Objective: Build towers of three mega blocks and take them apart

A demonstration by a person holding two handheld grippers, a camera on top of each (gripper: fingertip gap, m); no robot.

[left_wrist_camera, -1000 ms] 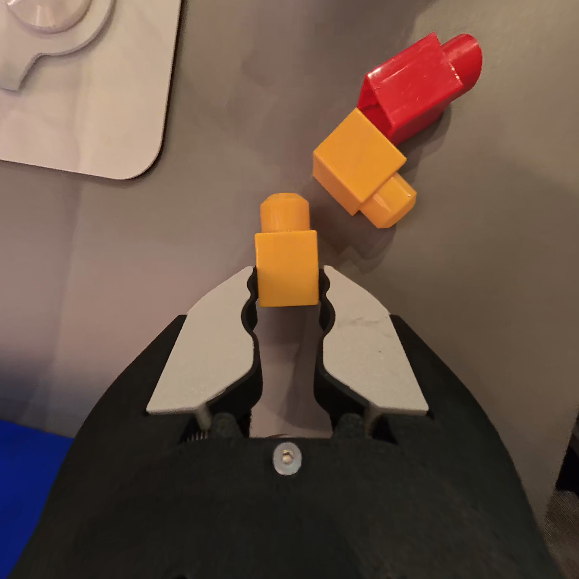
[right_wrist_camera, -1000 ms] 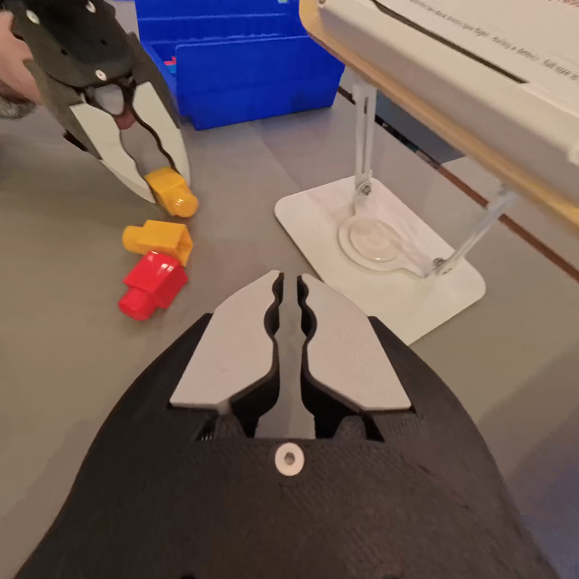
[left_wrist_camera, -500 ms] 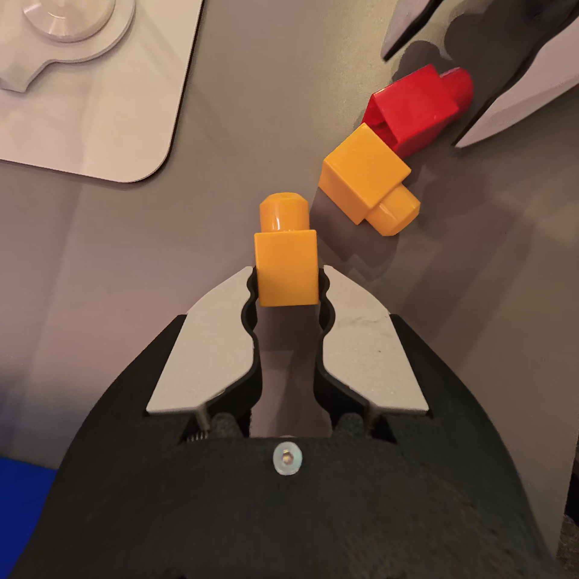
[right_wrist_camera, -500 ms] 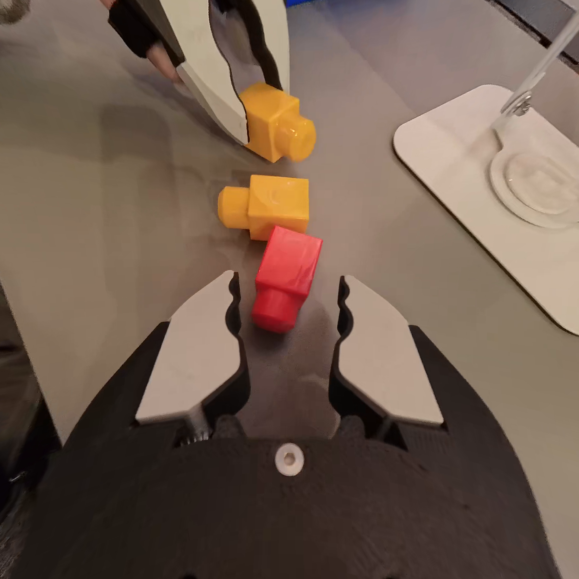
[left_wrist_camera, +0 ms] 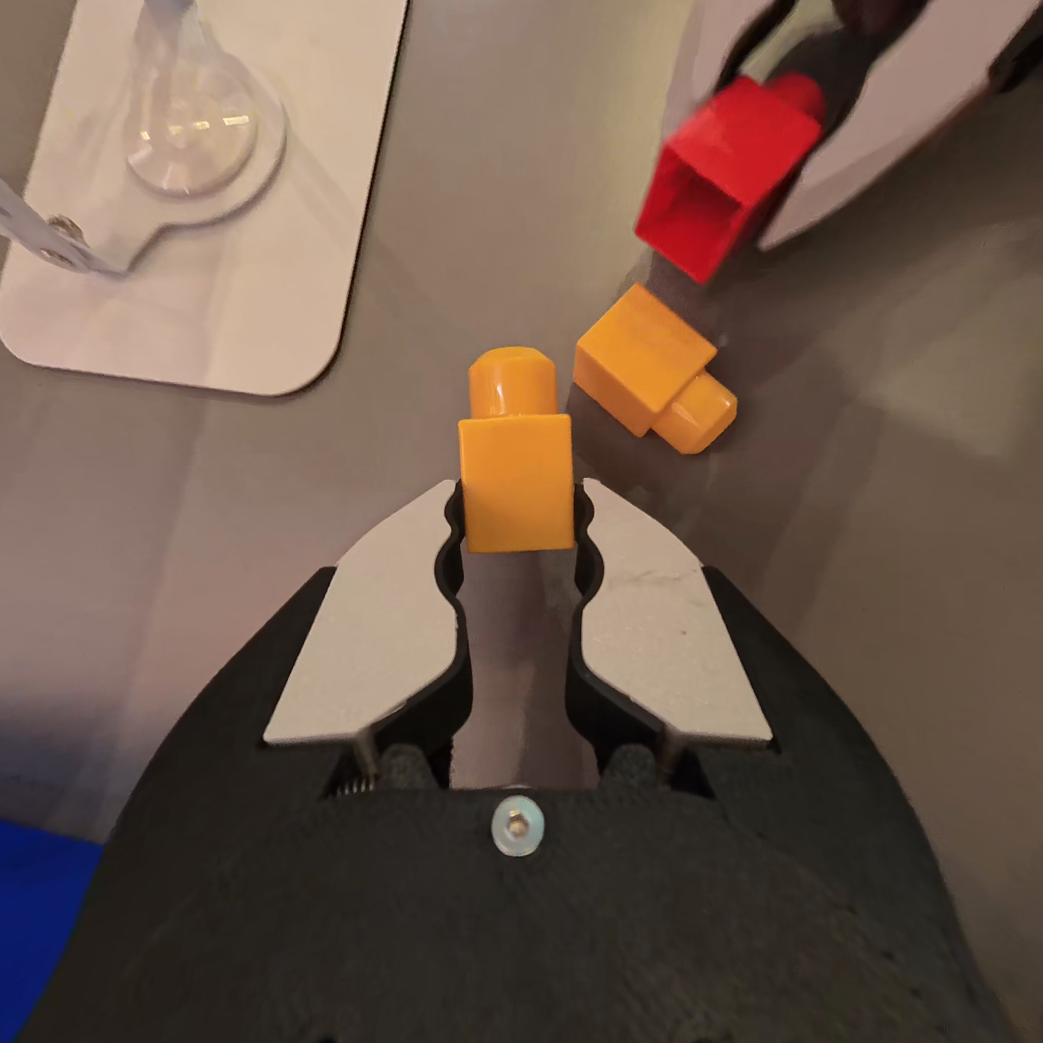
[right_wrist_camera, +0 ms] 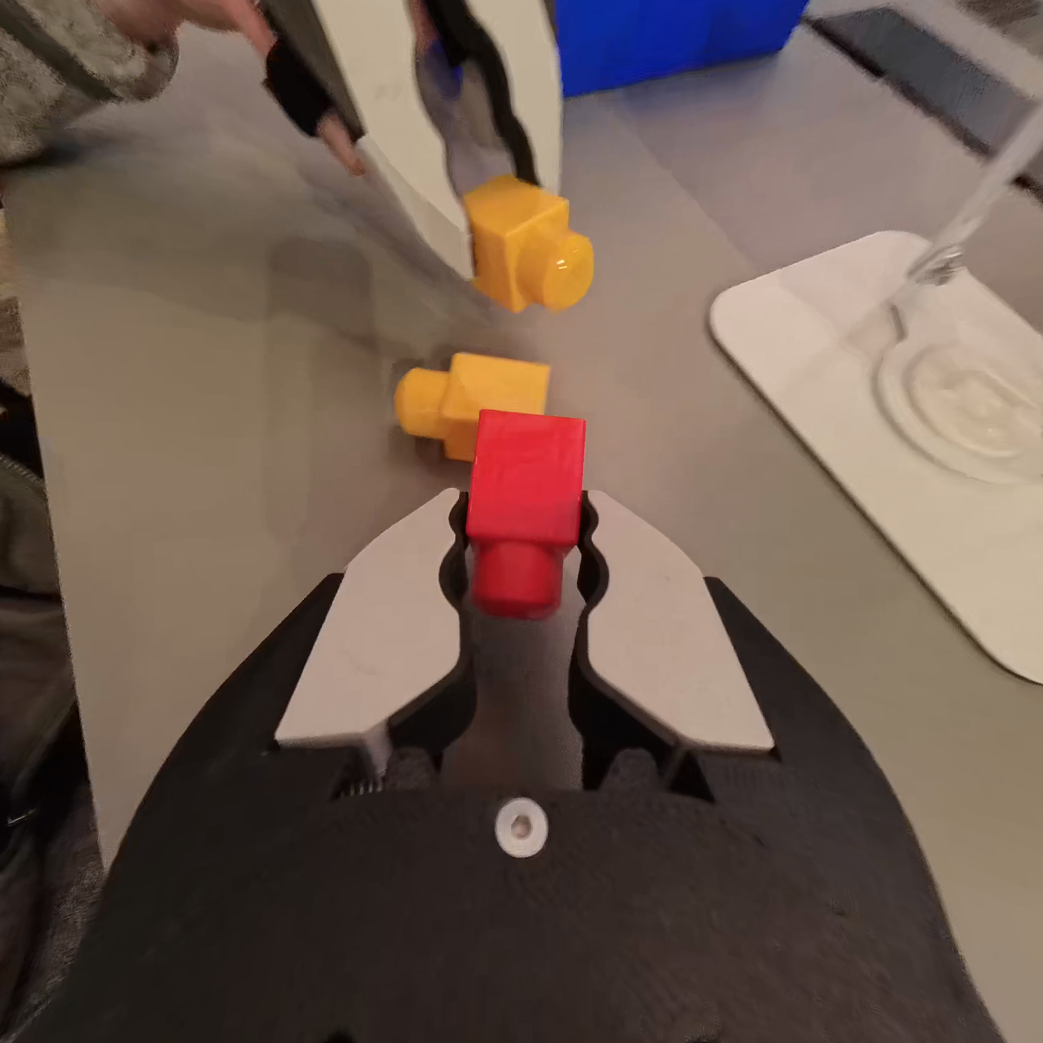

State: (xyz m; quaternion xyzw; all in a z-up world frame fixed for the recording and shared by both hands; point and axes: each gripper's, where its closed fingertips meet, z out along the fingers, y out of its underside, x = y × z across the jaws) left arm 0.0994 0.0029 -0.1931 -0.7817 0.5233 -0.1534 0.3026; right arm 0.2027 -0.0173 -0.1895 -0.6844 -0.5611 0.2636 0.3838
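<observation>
1. Since before, right hand-held gripper (right_wrist_camera: 522,522) has clamped the red plastic block (right_wrist_camera: 525,480), lifted at frame centre.
2. Left hand-held gripper (left_wrist_camera: 518,511) grips an orange plastic block (left_wrist_camera: 516,485), stud forward, likely for mating.
3. Second orange block (left_wrist_camera: 649,364) lies on the grey bench (left_wrist_camera: 282,508).

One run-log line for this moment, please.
left claw: shut on yellow block | right claw: shut on red block | second yellow block: lying on table
</observation>
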